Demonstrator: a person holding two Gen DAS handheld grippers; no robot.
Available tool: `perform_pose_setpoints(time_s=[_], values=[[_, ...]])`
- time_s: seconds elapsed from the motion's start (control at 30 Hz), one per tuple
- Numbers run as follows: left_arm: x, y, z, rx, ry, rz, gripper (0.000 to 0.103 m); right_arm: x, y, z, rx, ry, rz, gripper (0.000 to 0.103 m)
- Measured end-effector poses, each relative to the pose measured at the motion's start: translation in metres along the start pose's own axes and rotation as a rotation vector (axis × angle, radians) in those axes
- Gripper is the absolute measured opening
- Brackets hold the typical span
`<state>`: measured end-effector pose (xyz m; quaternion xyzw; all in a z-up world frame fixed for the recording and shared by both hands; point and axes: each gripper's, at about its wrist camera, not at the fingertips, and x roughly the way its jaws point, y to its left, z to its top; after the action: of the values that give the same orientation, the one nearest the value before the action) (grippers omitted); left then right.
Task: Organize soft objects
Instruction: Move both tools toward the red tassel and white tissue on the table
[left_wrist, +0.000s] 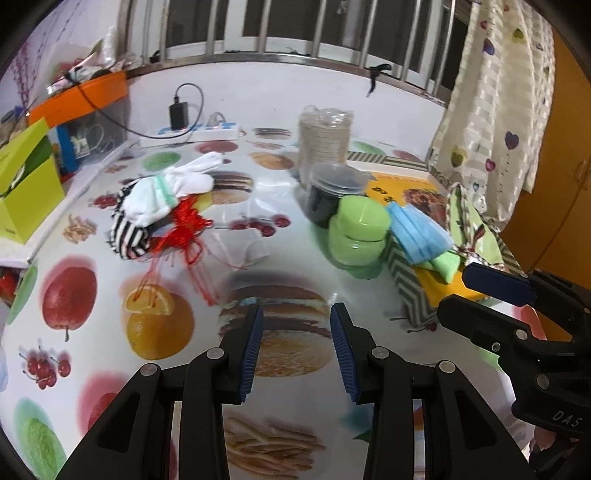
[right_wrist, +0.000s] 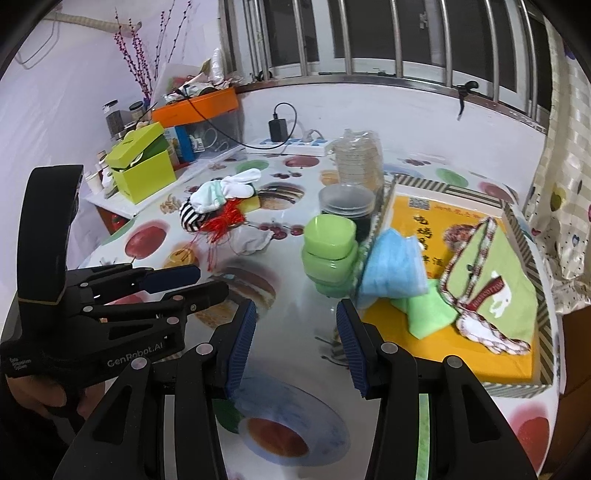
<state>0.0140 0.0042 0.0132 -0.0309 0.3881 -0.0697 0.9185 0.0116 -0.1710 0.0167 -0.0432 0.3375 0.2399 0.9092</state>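
Soft things half sorted; both grippers empty above the counter (left_wrist: 207, 96).

Our left gripper (left_wrist: 297, 350) and right gripper (right_wrist: 295, 345) stand partly apart, holding nothing. The heap of white knit gloves (left_wrist: 173, 188), a black-and-white striped cloth (left_wrist: 127, 232) and a red tasselled cord knot (left_wrist: 186, 229) lies on the fruit-print counter, well apart from the zigzag-edged cardboard tray (right_wrist: 524, 384) where blue face masks (right_wrist: 391, 266) and green cloths (right_wrist: 424, 314) already rest. All should be light, limp and unbreakable; we would pinch a bunched fold, minding trailing tassels. The left gripper's body reads "GenRobot.AI".
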Motion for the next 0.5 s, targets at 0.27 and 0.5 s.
perform_pose_setpoints(time_s=[0.27,0.5], values=[[0.002,0.020,-0.001,-0.043,0.004,0.016,0.037,0.013,0.011,0.004,-0.021,0.011,0.031,0.047],[0.002,0.041,0.001,-0.085,0.000,0.052,0.037,0.023,0.022,0.012,-0.042,0.011,0.058,0.047]])
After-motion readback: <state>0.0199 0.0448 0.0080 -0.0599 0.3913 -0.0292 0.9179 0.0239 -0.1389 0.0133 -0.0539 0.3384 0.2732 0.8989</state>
